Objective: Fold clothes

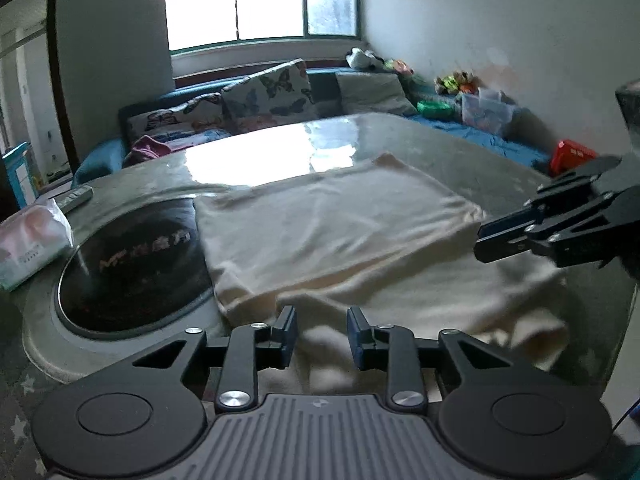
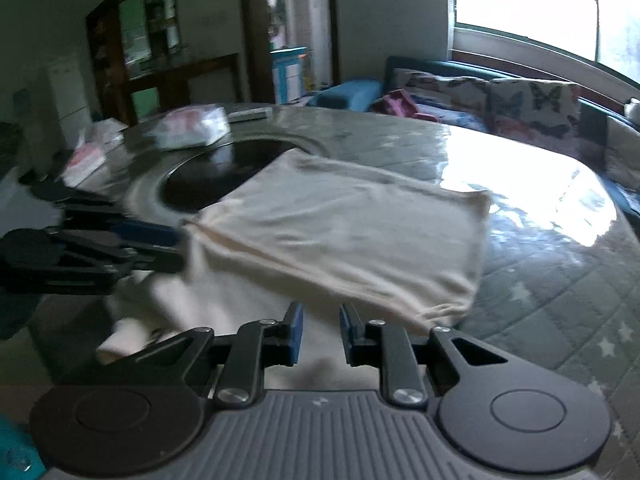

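A cream garment (image 1: 328, 232) lies on the table, its upper part folded flat and its lower part rumpled toward the near edge; it also shows in the right wrist view (image 2: 340, 236). My left gripper (image 1: 322, 336) is open and empty just above the garment's near rumpled part. My right gripper (image 2: 320, 334) is open and empty over the garment's near edge. In the left wrist view the right gripper (image 1: 484, 240) comes in from the right at the folded part's right edge. In the right wrist view the left gripper (image 2: 176, 246) sits at the garment's left corner.
A glass-topped table (image 1: 420, 136) holds a dark round inset (image 1: 132, 264), partly under the garment. A tissue pack (image 1: 28, 244) and a remote (image 1: 74, 197) lie at the left. A sofa with butterfly cushions (image 1: 264, 96) and toys runs behind.
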The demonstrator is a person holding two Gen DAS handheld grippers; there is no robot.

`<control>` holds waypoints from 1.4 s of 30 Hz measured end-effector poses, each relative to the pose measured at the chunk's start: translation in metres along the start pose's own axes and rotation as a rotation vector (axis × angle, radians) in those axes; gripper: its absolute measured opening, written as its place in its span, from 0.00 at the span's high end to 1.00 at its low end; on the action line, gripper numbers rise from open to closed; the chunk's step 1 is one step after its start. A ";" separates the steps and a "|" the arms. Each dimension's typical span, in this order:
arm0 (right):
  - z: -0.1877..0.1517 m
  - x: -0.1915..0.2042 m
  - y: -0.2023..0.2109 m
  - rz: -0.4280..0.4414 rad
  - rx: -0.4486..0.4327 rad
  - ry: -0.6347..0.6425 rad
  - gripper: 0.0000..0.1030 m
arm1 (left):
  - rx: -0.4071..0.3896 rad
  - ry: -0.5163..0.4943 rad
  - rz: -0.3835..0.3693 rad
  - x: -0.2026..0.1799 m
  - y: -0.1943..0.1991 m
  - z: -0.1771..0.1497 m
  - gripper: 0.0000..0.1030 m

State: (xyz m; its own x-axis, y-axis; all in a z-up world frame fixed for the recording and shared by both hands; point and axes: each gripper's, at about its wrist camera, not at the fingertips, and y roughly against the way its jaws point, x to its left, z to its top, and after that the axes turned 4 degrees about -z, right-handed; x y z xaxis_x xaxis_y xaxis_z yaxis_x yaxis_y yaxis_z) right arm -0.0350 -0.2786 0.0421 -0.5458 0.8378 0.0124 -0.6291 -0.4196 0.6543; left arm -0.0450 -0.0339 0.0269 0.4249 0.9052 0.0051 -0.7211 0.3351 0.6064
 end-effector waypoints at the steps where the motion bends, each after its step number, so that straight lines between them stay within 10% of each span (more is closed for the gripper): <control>1: -0.002 0.003 0.001 0.005 0.005 0.010 0.72 | 0.004 -0.008 0.003 0.000 0.001 -0.003 0.68; 19: -0.024 0.024 0.029 -0.003 0.021 0.074 0.71 | 0.018 -0.073 0.038 -0.010 0.028 -0.023 0.66; 31: -0.033 0.019 0.055 -0.056 0.050 0.177 0.61 | -0.002 -0.393 -0.071 -0.045 0.061 -0.043 0.60; 42: -0.049 0.037 0.057 -0.058 0.057 0.331 0.50 | -0.035 -0.475 -0.113 -0.064 0.034 -0.049 0.66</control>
State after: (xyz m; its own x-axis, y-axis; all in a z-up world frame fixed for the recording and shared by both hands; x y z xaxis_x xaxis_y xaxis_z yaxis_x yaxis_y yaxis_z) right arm -0.1183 -0.2888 0.0430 -0.6661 0.6968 -0.2660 -0.6376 -0.3469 0.6879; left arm -0.1235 -0.0673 0.0081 0.6984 0.6462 0.3077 -0.6706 0.4406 0.5968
